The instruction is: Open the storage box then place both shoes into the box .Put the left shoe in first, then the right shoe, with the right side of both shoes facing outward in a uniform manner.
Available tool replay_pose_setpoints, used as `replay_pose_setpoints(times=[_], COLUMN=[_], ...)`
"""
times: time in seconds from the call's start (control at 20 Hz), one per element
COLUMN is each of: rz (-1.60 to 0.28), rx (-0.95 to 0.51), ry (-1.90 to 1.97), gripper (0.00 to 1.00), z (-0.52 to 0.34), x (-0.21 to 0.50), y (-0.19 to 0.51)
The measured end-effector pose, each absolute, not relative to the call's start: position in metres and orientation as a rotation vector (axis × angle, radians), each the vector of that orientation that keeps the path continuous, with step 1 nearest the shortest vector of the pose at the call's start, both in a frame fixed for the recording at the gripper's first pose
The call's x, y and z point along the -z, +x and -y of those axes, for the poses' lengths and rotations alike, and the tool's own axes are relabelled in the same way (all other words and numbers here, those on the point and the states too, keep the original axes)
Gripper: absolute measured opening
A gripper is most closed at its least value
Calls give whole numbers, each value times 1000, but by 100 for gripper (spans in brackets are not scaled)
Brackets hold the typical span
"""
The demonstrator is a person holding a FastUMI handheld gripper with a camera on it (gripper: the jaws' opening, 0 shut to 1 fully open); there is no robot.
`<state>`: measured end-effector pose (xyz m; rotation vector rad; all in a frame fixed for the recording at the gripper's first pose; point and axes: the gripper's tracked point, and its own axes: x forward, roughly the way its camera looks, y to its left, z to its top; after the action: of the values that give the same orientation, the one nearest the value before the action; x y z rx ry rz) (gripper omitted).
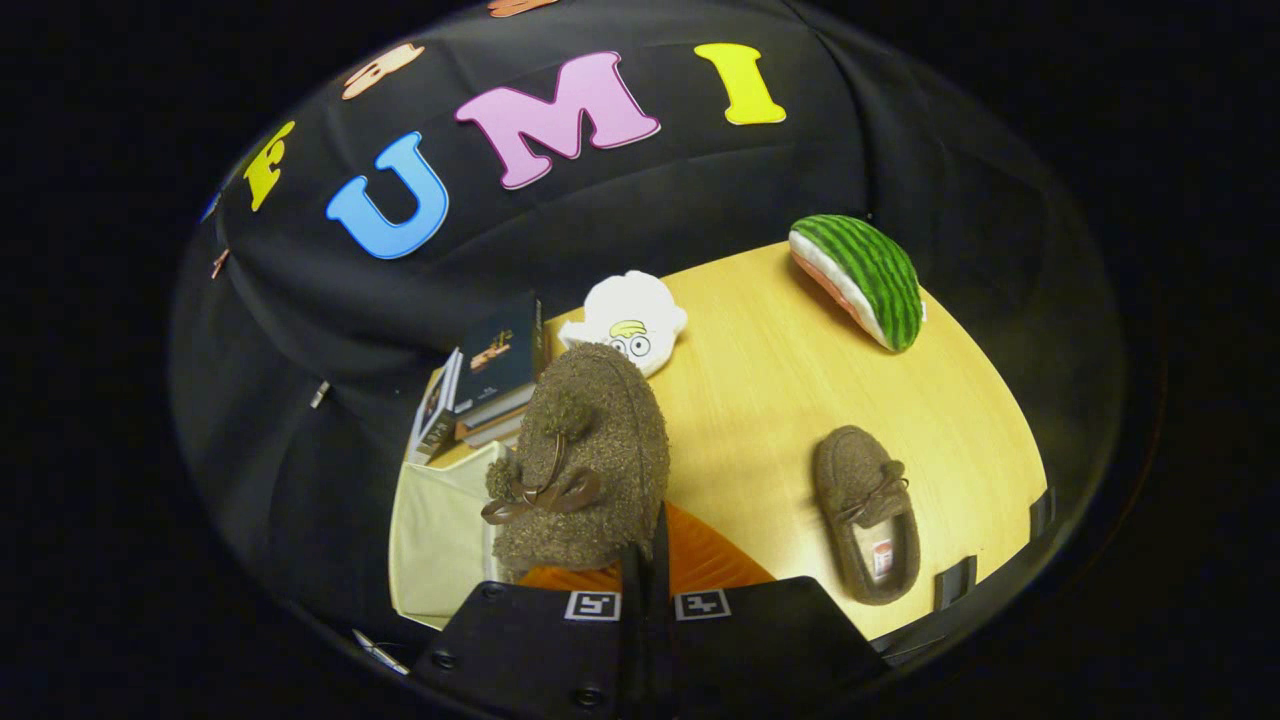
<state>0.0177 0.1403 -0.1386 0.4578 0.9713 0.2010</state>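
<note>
Box (435, 540), cream, sits leftmost on the wooden table (780, 400); its top looks open, though the inside is mostly hidden and I cannot tell whether anything lies in it. Just behind it stands a short stack of books (490, 385), dark covers, leaning slightly.

Gripper (647, 560): fingers nearly together, pinching the rim of a brown fuzzy shoe (585, 455) between them. Shoe hangs lifted above the table, just right of and partly over the box edge. Its long axis runs away from the fingers, toe pointing up and away toward the booth wall, heel end at the fingers. Bow lace faces the camera; a strip of orange sole (700, 565) shows beside the fingers on the right side.

Beyond the held shoe's toe rests a white plush (630, 320) with a cartoon face, touching or just behind the shoe in this view; cannot tell which.

Further right, the second shoe (865, 510) lies flat on the table, well apart from the box and from the held shoe. Opening faces up, pale lining and a small tag visible inside. Long axis runs roughly front to back, toe away from the gripper, heel nearer the table's front edge.

Rightmost, near the far edge, a watermelon-slice plush (860, 280) lies on the table, green striped rind up.
</note>
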Motion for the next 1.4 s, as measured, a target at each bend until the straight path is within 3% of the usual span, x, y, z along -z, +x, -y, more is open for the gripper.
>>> replay_pose_setpoints(times=[0.3,0.55,1.0,1.4], rz=[-971,-1015,-1104,-1192], rx=[-294,-345,-382,-313], ry=[574,560,500,454], gripper=[5,5,5,5], z=[-226,-294,-377,-389], x=[85,89,141,189], y=[19,7,-31,-47])
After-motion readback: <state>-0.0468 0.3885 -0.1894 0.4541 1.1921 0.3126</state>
